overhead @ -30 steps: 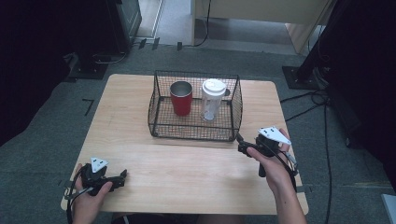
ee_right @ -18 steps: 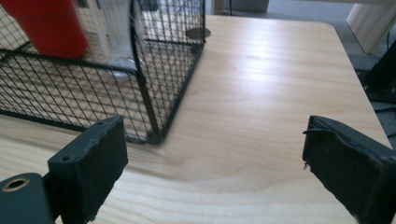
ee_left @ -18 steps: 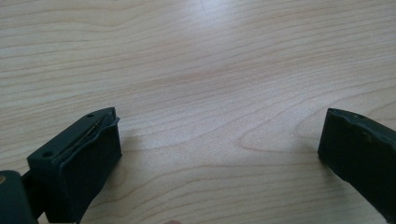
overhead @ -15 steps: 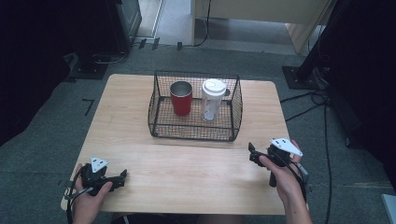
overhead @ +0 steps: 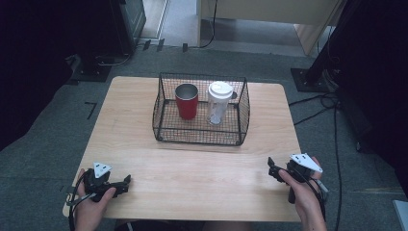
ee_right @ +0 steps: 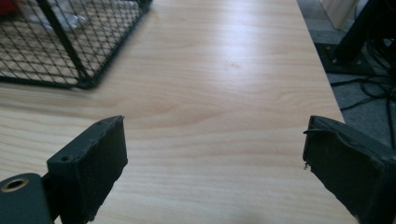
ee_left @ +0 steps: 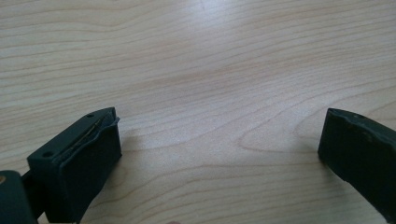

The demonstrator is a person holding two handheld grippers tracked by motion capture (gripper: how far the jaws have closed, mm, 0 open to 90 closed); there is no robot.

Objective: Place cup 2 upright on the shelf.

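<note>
A black wire basket (overhead: 197,135) stands at the middle back of the wooden table (overhead: 192,168). Inside it a red cup (overhead: 186,101) and a clear tumbler with a white lid (overhead: 220,102) stand upright side by side. My left gripper (overhead: 126,183) rests low at the near left corner, open, with bare wood between its jaws (ee_left: 219,140). At the near right, my right gripper (overhead: 271,167) is open and holds nothing (ee_right: 215,149). It points toward the basket's corner (ee_right: 70,42), well short of it.
The table's right edge (ee_right: 322,79) lies close beside my right gripper, with cables and a black stand base on the grey floor beyond. Dark furniture surrounds the table at the left, back and right.
My right gripper has drawn back from the basket toward the near right edge and sunk lower. The left gripper has stayed where it was.
</note>
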